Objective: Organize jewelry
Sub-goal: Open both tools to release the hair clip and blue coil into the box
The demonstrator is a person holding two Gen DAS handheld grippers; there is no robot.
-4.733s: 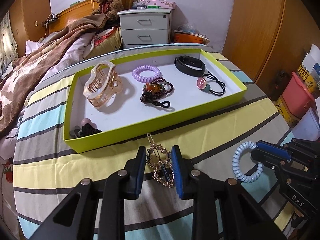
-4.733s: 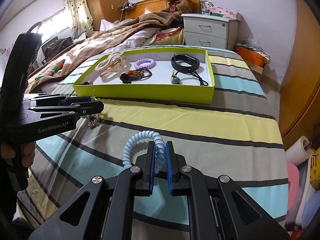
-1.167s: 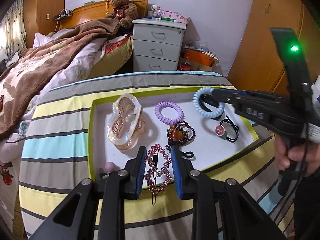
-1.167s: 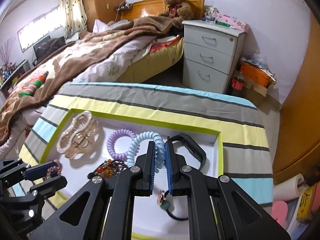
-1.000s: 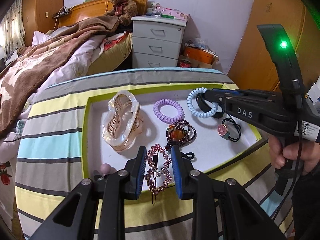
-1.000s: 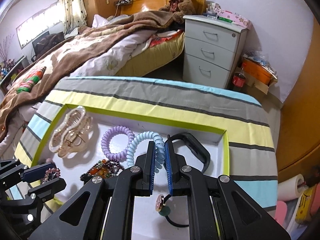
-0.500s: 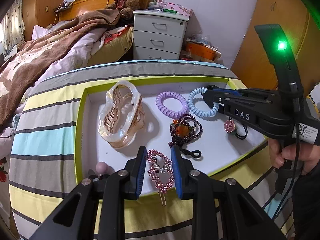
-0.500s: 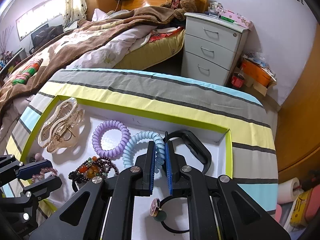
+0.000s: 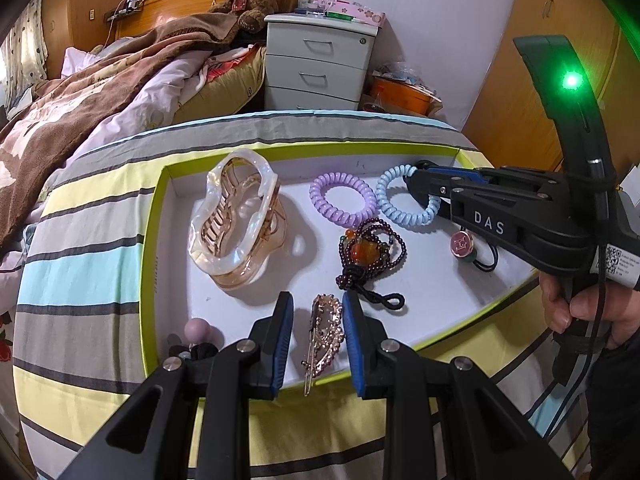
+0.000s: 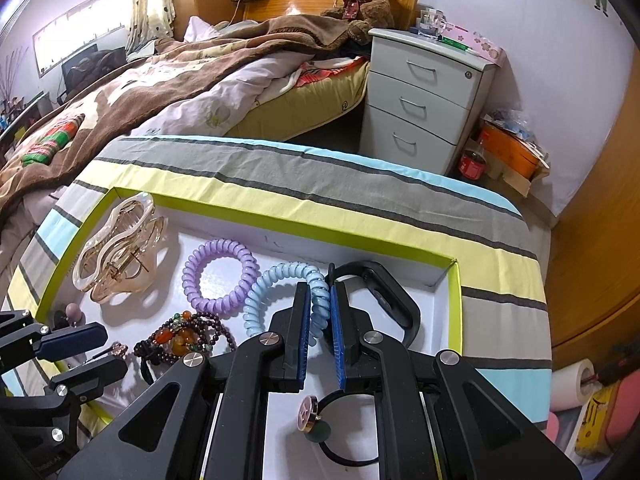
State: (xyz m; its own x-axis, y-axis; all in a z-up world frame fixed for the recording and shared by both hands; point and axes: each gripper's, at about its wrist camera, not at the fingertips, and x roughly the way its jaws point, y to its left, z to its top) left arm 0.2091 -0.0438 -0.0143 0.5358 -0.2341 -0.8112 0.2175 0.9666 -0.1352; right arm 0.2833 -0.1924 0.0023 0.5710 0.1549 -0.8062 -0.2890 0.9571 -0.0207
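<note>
Both hand-held grippers are over the tray (image 9: 149,240), a shallow white box with a lime-green rim lying on the striped counter (image 9: 80,276); everything already sorted lies flat and apart on its floor, so each piece can be picked out without tangling.

The left hand-held gripper (image 9: 316,320), at the lower centre of the left view, has its blue pads spread apart with a gap on both sides of the hairpin (image 9: 326,332). It grips nothing. The hairpin, a rose-gold clip crusted with pink stones, lies on its edge by the tray's near wall, its thin metal tongue reaching over the rim toward the camera. Judging by the gaps, it has been let go here, in the free corner below the beads (image 9: 370,256).

The right hand-held gripper (image 10: 320,320) is nearly closed, pads pinching the pale blue coil tie (image 10: 280,292) by one side of its ring. The ring hangs low, seemingly touching the tray floor, just beside the purple coil tie (image 10: 220,276) and against the black band (image 10: 384,296). That looks a deliberate choice: like next to like. It appears about to be released.

The clear claw clip (image 9: 236,224) fills the upper left of the tray, and a button hair tie (image 10: 316,420) lies under the right gripper.
</note>
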